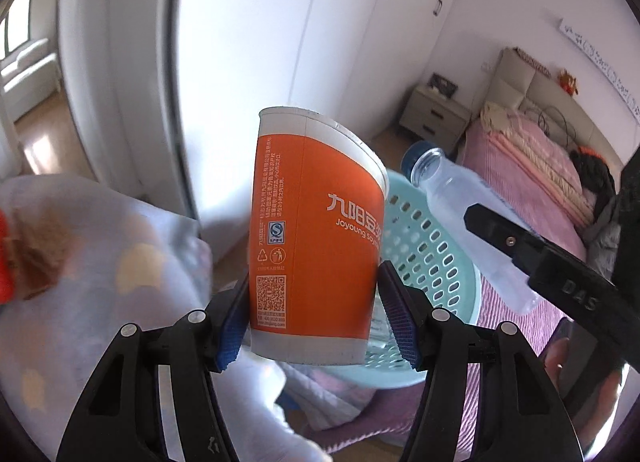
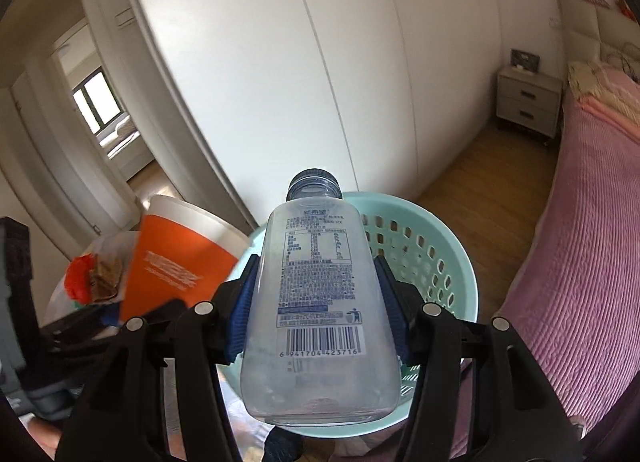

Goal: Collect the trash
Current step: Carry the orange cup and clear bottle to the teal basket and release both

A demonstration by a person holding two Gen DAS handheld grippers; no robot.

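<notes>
My left gripper (image 1: pixel 314 314) is shut on an orange and white paper cup (image 1: pixel 316 238), held upright in the air with its blue pads on both sides. My right gripper (image 2: pixel 316 310) is shut on a clear plastic bottle (image 2: pixel 316 302) with a dark blue cap, pointing away from me. A light turquoise perforated basket (image 2: pixel 440 262) sits just beyond and below both items; it also shows in the left wrist view (image 1: pixel 436 254). The cup also shows at the left of the right wrist view (image 2: pixel 176 266), and the bottle at the right of the left wrist view (image 1: pixel 460 202).
A bed with a pink cover (image 2: pixel 580 262) runs along the right. White wardrobe doors (image 2: pixel 300 62) stand behind the basket. A bedside cabinet (image 2: pixel 528 102) is in the far corner. A pale bag with snack wrappers (image 2: pixel 92 274) lies at the left. A doorway (image 2: pixel 100 114) opens at far left.
</notes>
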